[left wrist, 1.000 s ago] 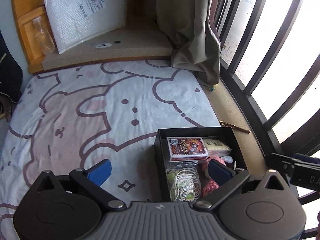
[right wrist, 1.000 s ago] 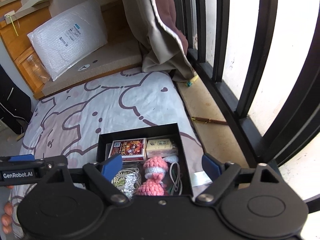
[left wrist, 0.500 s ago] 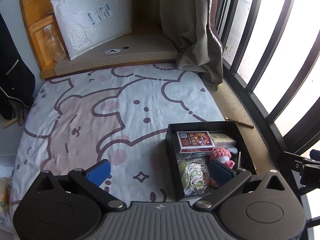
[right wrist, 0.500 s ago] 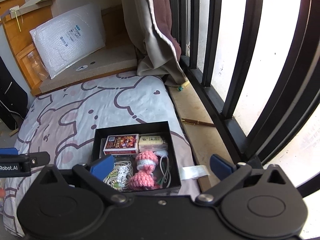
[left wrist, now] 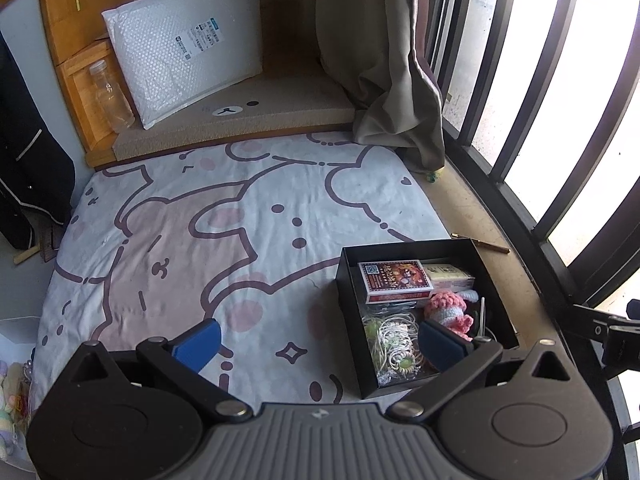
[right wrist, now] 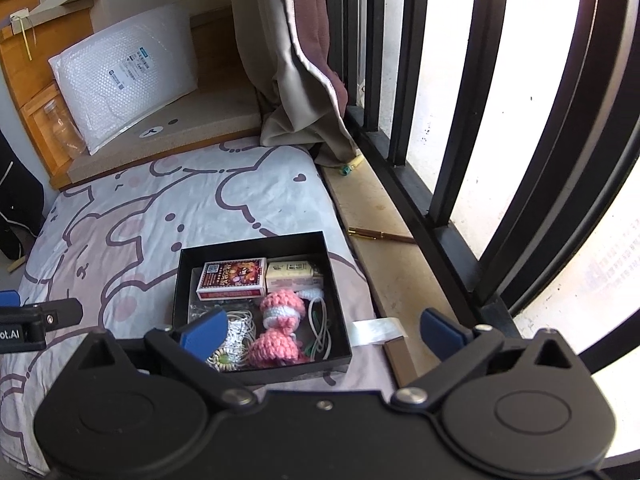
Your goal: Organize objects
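On the printed bedsheet [left wrist: 240,216], in the lower right of the left wrist view and low centre of the right wrist view, sits one open black cardboard box [right wrist: 182,280]. Inside it lie one red printed card box [right wrist: 232,278] and one pale cream carton [right wrist: 294,274] side by side along the far wall, two pink crocheted pieces [right wrist: 280,306] touching each other in the middle, one bundle of whitish cord with green beads [left wrist: 394,338] at the near left, and a loop of thin white cable [right wrist: 320,328] at the right wall.

The left gripper [left wrist: 318,338] hangs above the sheet with its two blue pads spread wide, nothing between them; its right pad overlaps the box in the picture. The right gripper [right wrist: 322,330] has just been opening and now stands fully spread over the box's near edge, holding nothing.

On the wooden ledge beside the bed lie one brown pen [right wrist: 380,235] and one white slip [right wrist: 378,330]. At upper left, one white bubble mailer [left wrist: 184,68] leans beside one clear plastic bottle [left wrist: 110,96]. One beige curtain [left wrist: 380,60] hangs before the black window bars [right wrist: 448,120].
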`<action>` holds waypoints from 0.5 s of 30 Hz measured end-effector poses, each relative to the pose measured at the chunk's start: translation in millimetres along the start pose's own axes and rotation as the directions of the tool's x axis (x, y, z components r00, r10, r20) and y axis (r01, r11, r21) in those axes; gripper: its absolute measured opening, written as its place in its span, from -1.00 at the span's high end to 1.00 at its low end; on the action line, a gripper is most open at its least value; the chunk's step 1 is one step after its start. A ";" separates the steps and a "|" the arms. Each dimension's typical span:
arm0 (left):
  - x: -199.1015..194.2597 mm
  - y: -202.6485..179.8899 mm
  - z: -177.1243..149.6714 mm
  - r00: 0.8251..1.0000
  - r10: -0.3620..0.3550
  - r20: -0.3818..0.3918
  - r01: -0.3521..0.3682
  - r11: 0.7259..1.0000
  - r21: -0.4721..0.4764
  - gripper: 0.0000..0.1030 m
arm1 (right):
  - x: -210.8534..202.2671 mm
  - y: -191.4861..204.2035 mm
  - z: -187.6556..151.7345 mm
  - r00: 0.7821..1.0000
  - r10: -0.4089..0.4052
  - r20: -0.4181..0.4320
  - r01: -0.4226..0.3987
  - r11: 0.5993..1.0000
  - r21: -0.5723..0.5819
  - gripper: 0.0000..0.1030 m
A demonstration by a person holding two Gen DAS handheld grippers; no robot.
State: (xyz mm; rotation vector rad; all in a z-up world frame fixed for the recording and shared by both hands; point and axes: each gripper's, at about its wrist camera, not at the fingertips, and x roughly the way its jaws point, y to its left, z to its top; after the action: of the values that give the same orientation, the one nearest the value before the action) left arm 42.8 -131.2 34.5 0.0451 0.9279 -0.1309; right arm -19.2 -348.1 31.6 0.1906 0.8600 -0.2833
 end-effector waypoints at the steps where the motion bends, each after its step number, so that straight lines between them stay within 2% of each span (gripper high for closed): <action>1: -0.1 0.5 0.0 1.000 0.000 0.000 0.000 1.000 0.001 -1.00 | 0.1 0.9 0.1 1.000 -0.002 0.001 0.002 1.000 -0.002 -1.00; 15: 1.9 -1.1 0.9 1.000 -0.005 -0.004 0.005 1.000 0.030 -1.00 | 2.5 2.3 0.6 1.000 0.004 -0.008 -0.004 1.000 -0.012 -1.00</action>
State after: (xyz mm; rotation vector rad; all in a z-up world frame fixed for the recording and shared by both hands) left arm 44.5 -132.6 33.5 0.0708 0.9303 -0.1498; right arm -16.5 -346.5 30.2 0.1824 0.8689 -0.2737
